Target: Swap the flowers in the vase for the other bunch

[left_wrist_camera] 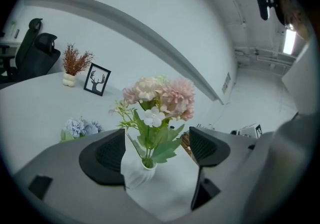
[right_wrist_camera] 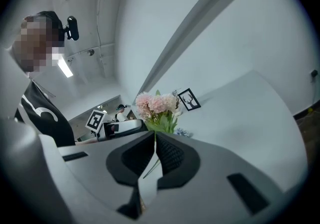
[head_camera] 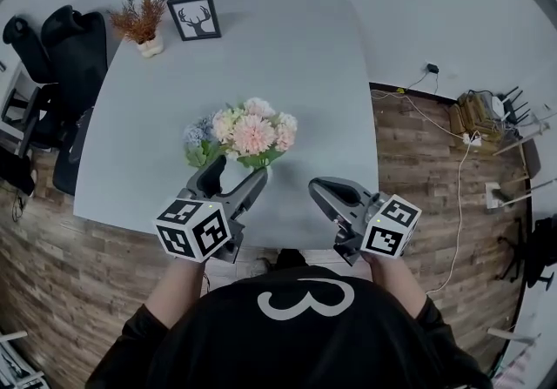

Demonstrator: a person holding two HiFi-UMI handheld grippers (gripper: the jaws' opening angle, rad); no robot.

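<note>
Over table point(head_camera: 287, 57) edge, left tongs point(head_camera: 237, 171) agape before vase point(left_wrist_camera: 136, 175), right tongs point(head_camera: 318, 187) closed

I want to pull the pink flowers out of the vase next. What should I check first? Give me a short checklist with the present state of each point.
1. Left gripper open around the vase: ok, its jaws stand wide apart with the white vase between them.
2. Vase held steady: not ok, the jaws have not closed on it.
3. Right gripper open for the stems: not ok, its jaws are together and it holds nothing.
4. Right gripper at the stems: not ok, it hangs to the right of the vase, apart from it.
5. Pink flowers upright in the vase: ok.
6. Blue bunch within reach: ok, it lies on the table just left of the vase.
</note>
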